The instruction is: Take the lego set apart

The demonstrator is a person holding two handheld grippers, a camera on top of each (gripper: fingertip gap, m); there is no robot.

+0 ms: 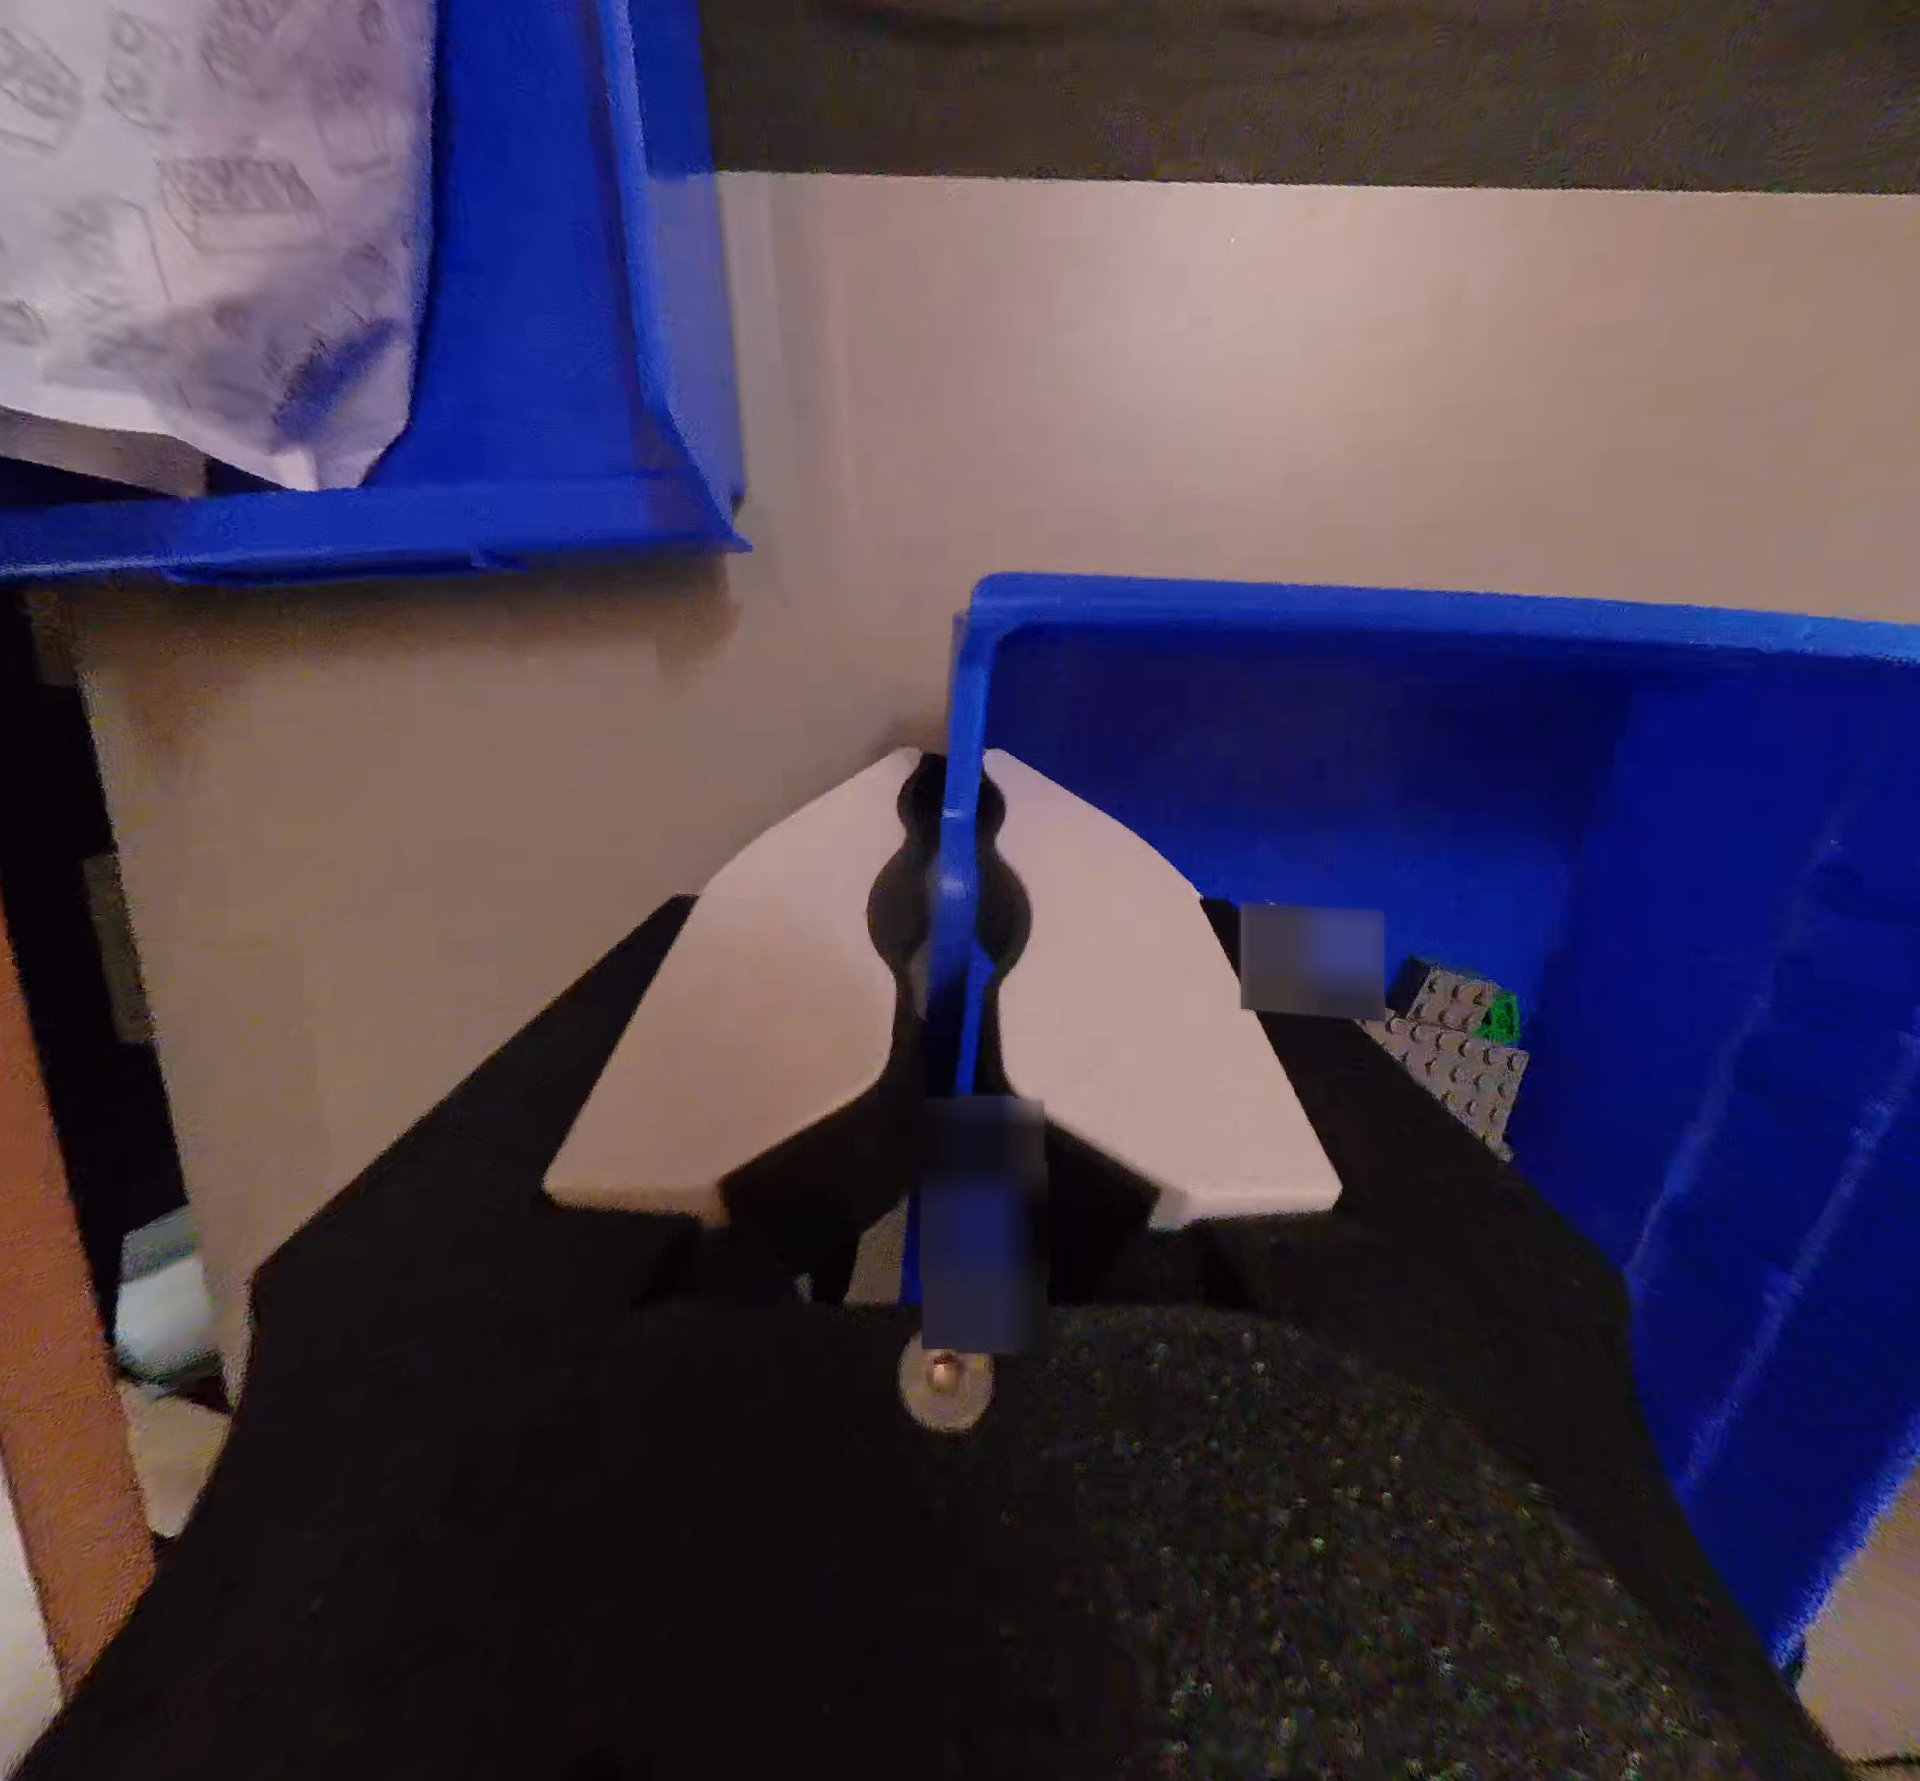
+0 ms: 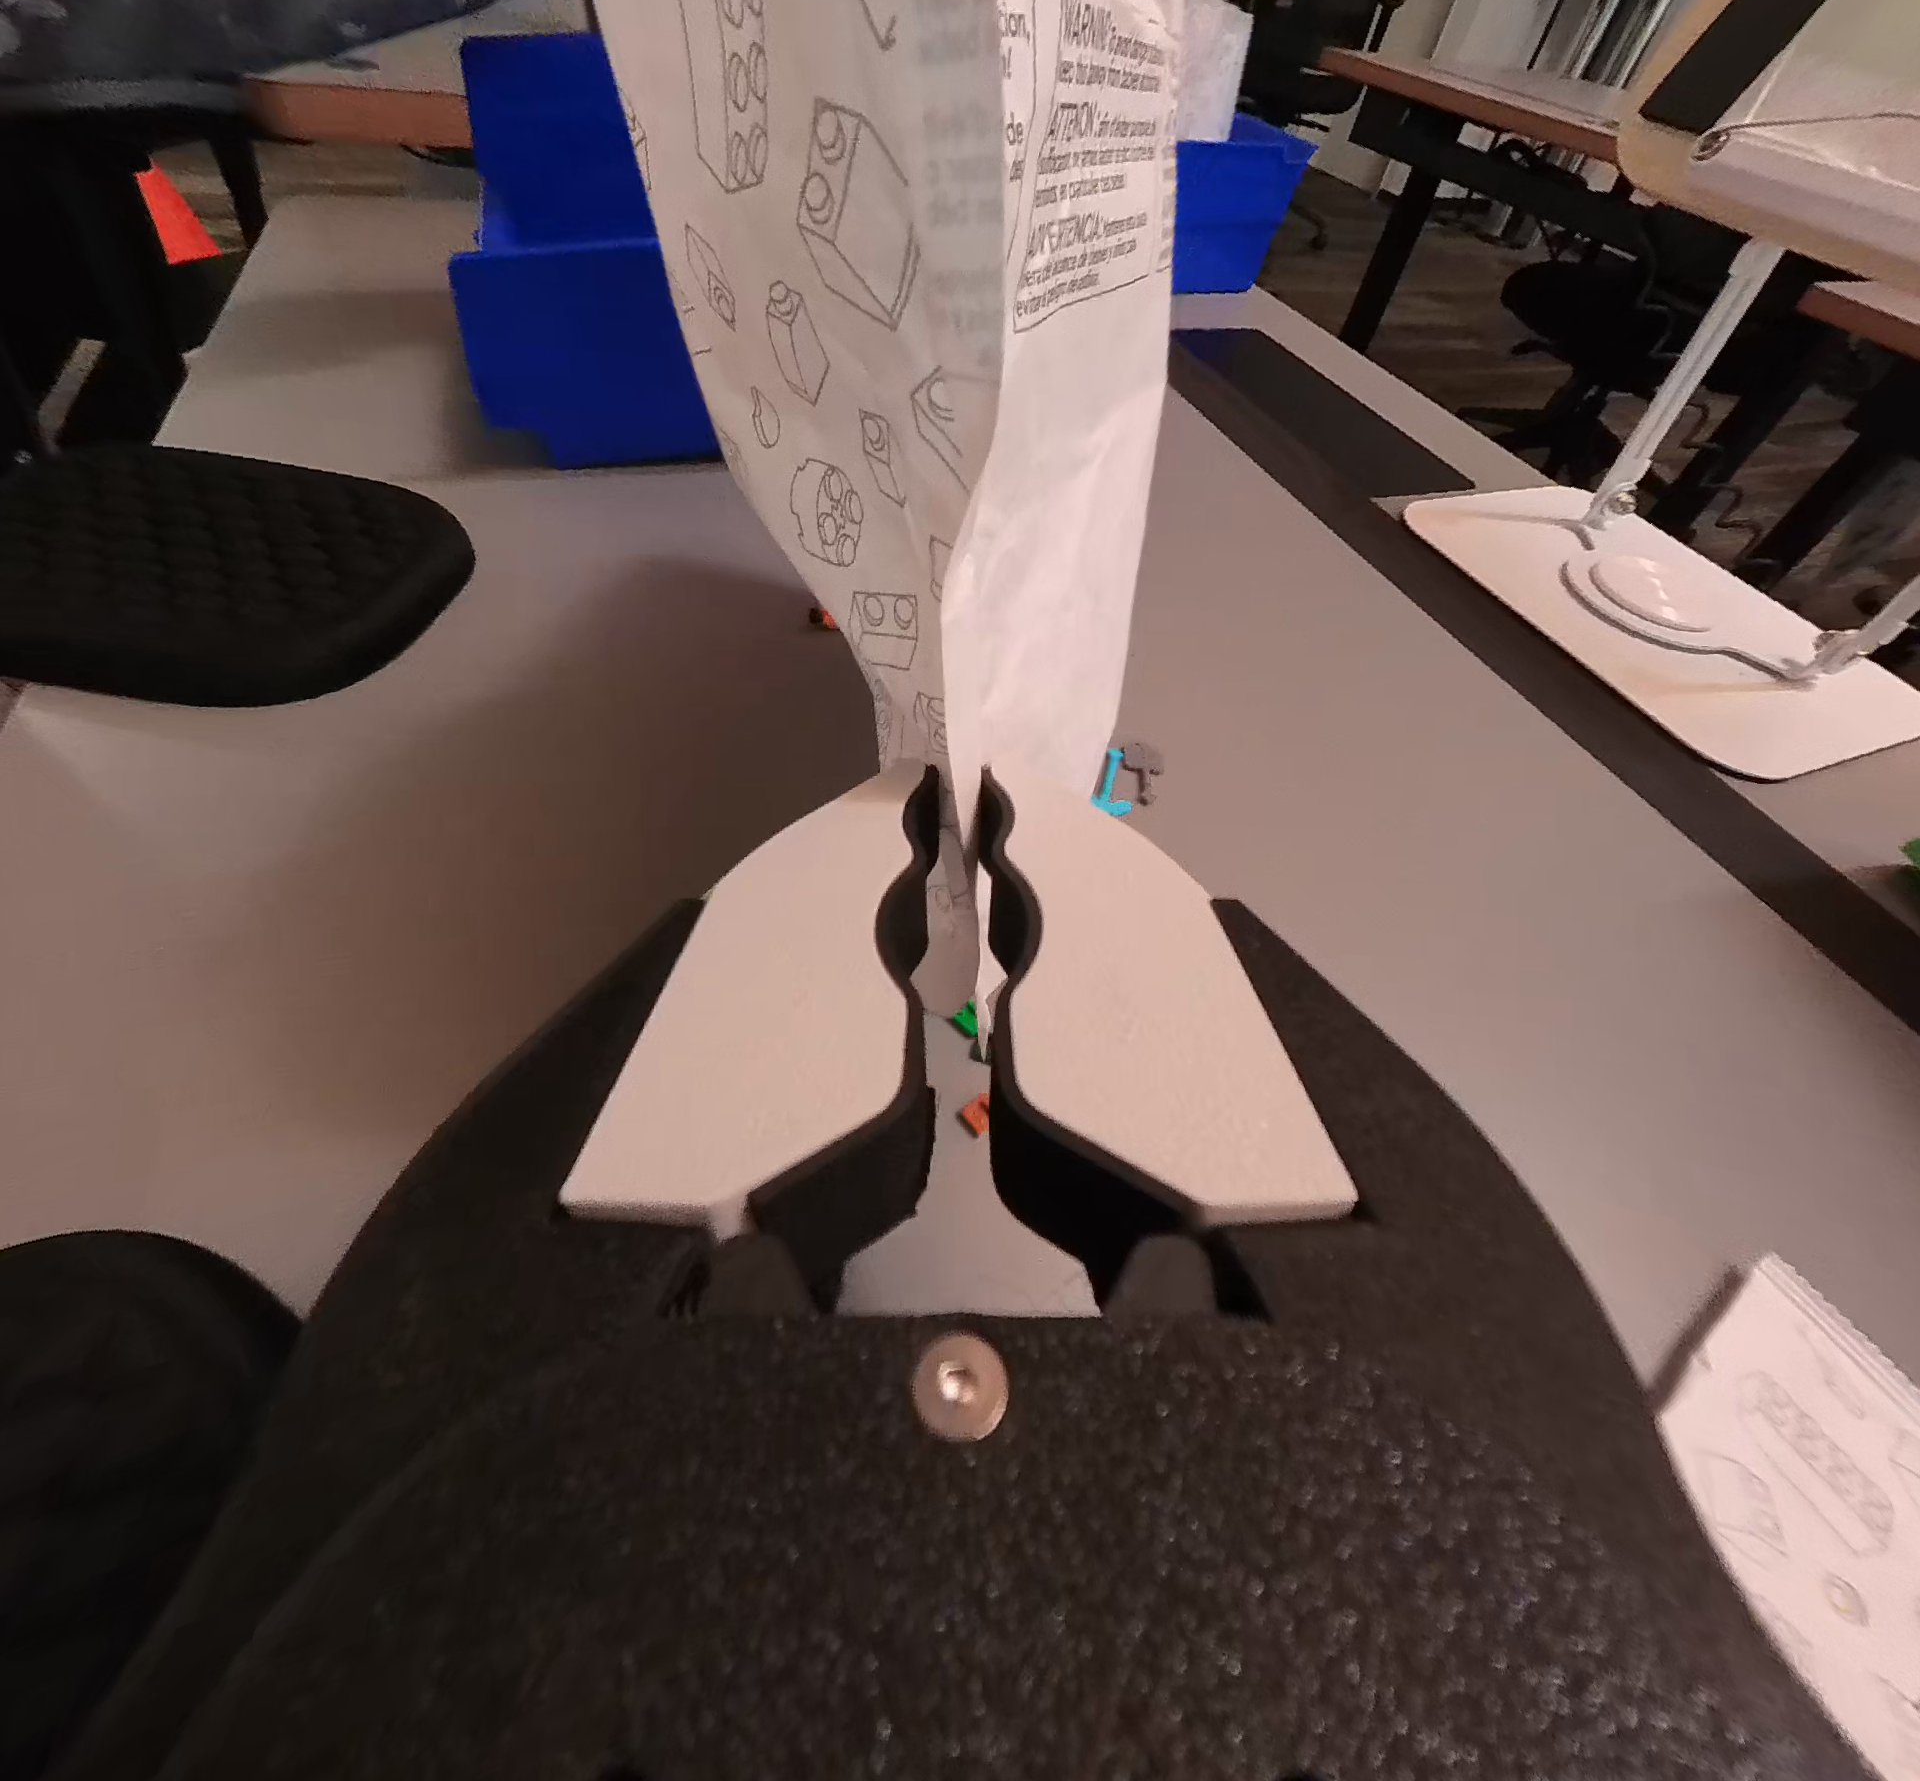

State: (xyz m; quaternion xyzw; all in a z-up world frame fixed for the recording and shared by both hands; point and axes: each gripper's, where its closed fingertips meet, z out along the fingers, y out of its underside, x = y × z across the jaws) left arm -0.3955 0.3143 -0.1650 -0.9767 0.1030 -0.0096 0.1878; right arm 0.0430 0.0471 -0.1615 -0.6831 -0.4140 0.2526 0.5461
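Observation:
In the left wrist view my left gripper [image 1: 951, 775] is shut on the side wall of a blue bin [image 1: 1351, 796], which looks tilted. Grey studded lego plates with a green piece [image 1: 1460, 1045] lie inside that bin. In the right wrist view my right gripper [image 2: 961, 781] is shut on the lower edge of a white paper bag [image 2: 935, 277] printed with brick drawings, which stands up above the table [image 2: 416, 900]. Small loose lego pieces lie on the table: a green one [image 2: 968, 1016] and an orange one [image 2: 975, 1113] between the fingers, and a cyan one [image 2: 1112, 786] beside a grey one [image 2: 1145, 763].
A second blue bin [image 1: 540, 277] holding a white printed bag [image 1: 197, 152] is at upper left in the left wrist view. The right wrist view shows a blue bin [image 2: 571, 297] at the back, black chair parts [image 2: 208, 568] on the left, a white lamp base [image 2: 1662, 630] on the right, and a booklet [image 2: 1808, 1482]. Some 50 cm of space lies between my two pairs of fingers.

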